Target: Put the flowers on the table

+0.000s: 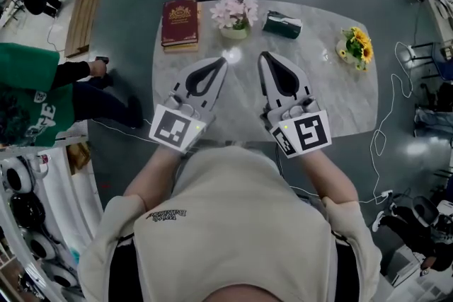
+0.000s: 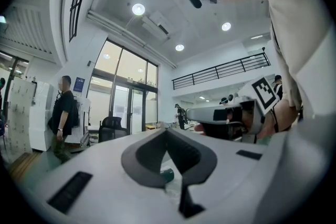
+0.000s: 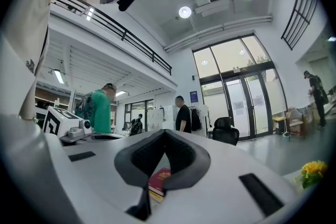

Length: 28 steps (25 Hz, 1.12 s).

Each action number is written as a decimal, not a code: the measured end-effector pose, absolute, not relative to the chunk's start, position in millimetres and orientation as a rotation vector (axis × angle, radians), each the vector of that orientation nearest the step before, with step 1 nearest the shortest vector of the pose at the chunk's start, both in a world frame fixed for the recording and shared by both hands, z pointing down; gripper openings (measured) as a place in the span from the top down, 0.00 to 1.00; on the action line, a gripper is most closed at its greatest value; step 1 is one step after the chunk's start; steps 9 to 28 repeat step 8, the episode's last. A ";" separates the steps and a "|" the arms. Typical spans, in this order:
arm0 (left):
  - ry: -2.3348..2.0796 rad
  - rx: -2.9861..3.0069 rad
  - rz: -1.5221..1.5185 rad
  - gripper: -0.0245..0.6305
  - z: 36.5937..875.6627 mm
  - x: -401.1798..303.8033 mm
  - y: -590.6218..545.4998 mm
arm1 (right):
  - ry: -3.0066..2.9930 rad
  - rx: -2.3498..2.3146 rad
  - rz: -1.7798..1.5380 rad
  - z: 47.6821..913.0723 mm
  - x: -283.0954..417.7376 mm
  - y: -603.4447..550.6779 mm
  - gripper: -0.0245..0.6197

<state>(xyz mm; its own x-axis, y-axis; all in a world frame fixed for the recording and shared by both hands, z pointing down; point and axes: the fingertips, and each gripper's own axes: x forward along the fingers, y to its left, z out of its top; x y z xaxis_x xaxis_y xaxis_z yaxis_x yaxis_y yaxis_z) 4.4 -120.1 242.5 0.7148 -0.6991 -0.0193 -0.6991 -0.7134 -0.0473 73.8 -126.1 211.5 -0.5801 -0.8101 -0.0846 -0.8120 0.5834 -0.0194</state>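
head view: left gripper [image 1: 224,60] and right gripper [image 1: 263,55] both closed, empty, near pink flowers [image 1: 237,9]

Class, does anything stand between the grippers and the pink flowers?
Nothing visible does. Only bare table lies between the left gripper, the right gripper and the pink flowers; red book and green pack sit aside.
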 end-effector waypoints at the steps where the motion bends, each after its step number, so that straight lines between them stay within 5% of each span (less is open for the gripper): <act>1: 1.162 -2.864 0.002 0.95 242.7 5.1 -119.1 | 2.723 -1.397 0.034 212.1 73.9 -125.7 0.95; 28: 1.150 -2.868 0.002 0.95 244.6 6.6 -119.1 | 2.727 -1.416 0.045 213.4 78.4 -130.4 0.95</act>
